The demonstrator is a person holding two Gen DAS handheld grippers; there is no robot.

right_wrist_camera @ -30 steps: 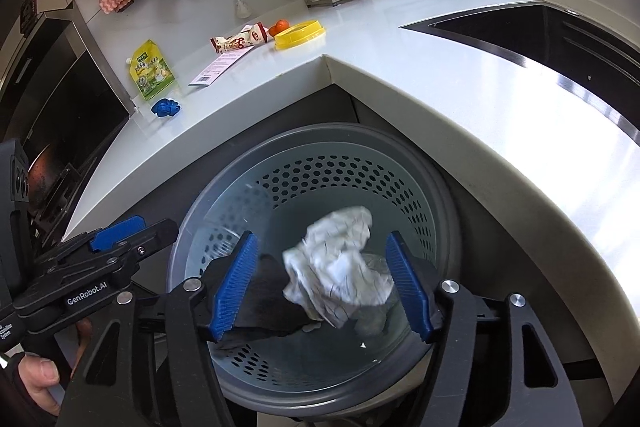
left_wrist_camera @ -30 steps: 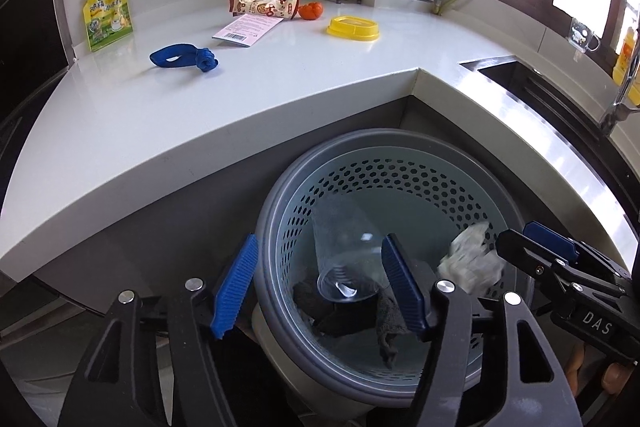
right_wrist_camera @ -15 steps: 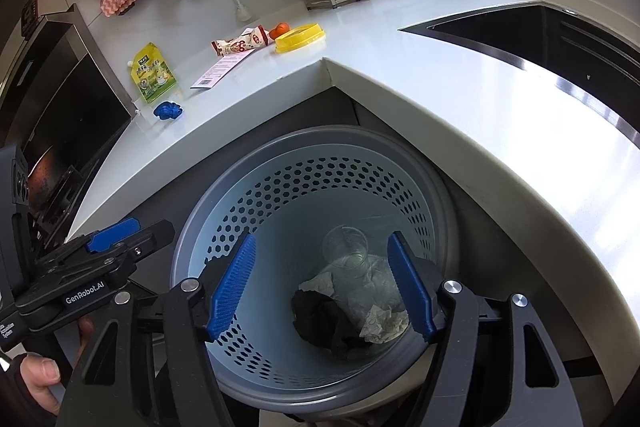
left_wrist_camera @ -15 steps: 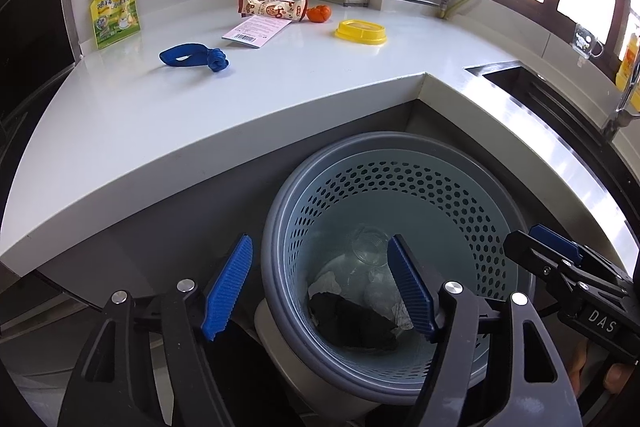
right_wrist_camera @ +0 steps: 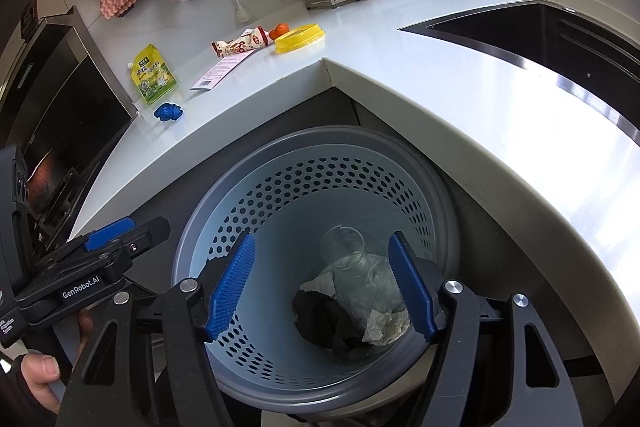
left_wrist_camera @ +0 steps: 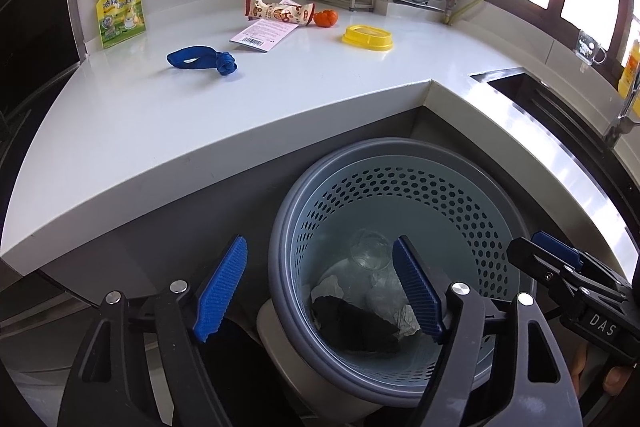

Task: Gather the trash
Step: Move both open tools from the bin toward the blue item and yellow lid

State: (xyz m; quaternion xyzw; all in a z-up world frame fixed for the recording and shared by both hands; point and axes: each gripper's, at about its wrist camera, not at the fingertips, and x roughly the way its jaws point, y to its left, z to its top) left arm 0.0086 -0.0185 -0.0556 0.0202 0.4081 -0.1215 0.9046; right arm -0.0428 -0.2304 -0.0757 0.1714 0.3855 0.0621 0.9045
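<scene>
Both grippers — left gripper [left_wrist_camera: 320, 291] and right gripper [right_wrist_camera: 322, 283] — hover empty, jaws spread, the left's just widening, over the perforated bin [right_wrist_camera: 320, 147], having evidently released the clear cup [right_wrist_camera: 344, 251] and crumpled paper [right_wrist_camera: 384, 323] inside.

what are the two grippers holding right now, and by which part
Nothing. The left gripper and right gripper are both open and empty above the bin; the cup lies inside.

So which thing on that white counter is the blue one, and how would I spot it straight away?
Start at the white L-shaped counter and go to its left end, near the yellow-green pouch leaning on the wall. Just in front of that pouch lies the blue thing, a small crumpled, twisted scrap. It is the only blue item on the counter; its neighbours are a pink slip and a snack wrapper.
</scene>
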